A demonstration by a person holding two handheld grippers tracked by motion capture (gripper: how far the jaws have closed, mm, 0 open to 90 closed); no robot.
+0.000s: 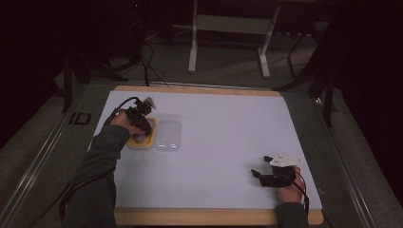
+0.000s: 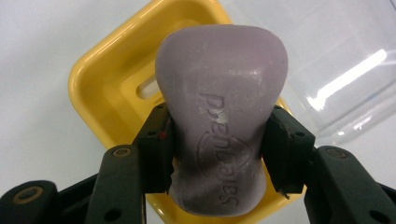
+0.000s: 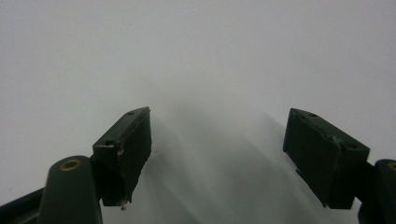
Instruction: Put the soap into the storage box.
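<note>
White sheeting covers the counter (image 1: pixel 228 142), and the room beyond it is dim. Nearest the person, the right claw (image 1: pixel 260 169) rests low on the bare sheet with its jaws spread wide and nothing between them. Farther off at the left, the left claw (image 2: pixel 217 144) is clamped on a purple bar of soap (image 2: pixel 220 116), pinching its narrow waist. The bar hangs over the yellow soap dish (image 2: pixel 100 88); whether it touches the dish I cannot tell. A clear plastic lid (image 1: pixel 168 136) lies just beside the dish. I'd judge the soap is being set into the dish; next it wants lowering flat, then a gentle release.
</note>
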